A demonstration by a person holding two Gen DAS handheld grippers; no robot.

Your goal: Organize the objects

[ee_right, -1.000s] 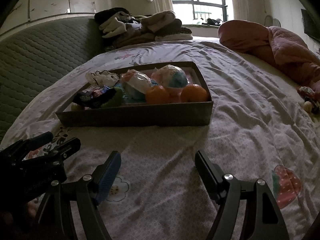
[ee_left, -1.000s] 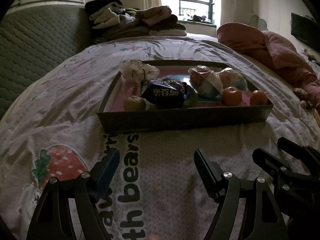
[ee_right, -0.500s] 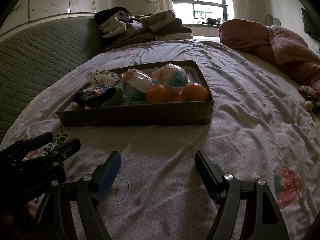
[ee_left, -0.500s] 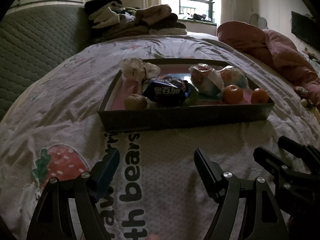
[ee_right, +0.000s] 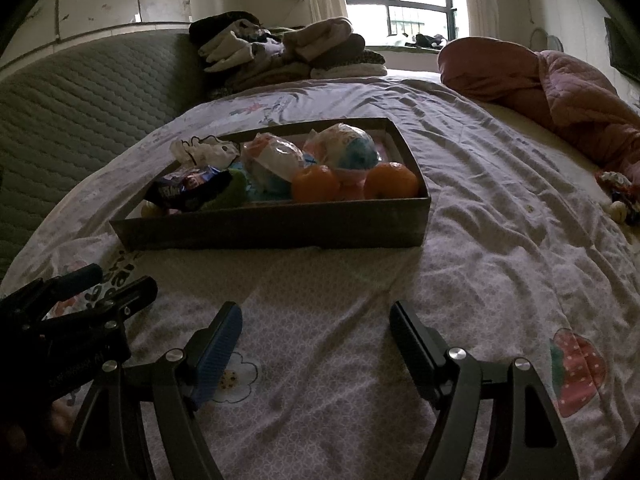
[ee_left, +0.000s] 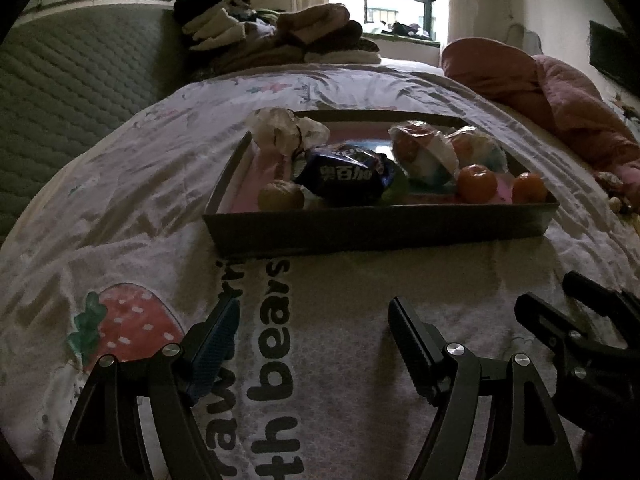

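Observation:
A shallow dark cardboard box (ee_left: pixel 380 228) (ee_right: pixel 272 232) lies on the bed ahead of both grippers. It holds two oranges (ee_left: pixel 477 178) (ee_right: pixel 314 183), a dark blue snack bag (ee_left: pixel 344 176) (ee_right: pixel 188 188), two wrapped round packages (ee_left: pixel 424 156) (ee_right: pixel 352 148), a crumpled white bag (ee_left: pixel 280 128) and a small brownish fruit (ee_left: pixel 280 197). My left gripper (ee_left: pixel 314 340) is open and empty over the sheet, short of the box. My right gripper (ee_right: pixel 316 340) is open and empty too. Each gripper shows at the edge of the other's view.
The bed sheet (ee_right: pixel 500 220) has strawberry prints. A pink quilt (ee_right: pixel 560 92) is bunched at the right. Folded clothes (ee_right: pixel 288 52) are stacked at the far end by the window. A padded headboard (ee_right: pixel 80 100) runs along the left. Small items (ee_right: pixel 620 196) lie at the right edge.
Both grippers have barely shifted; the box looks slightly lower and farther in the left wrist view. Both stay open and empty.

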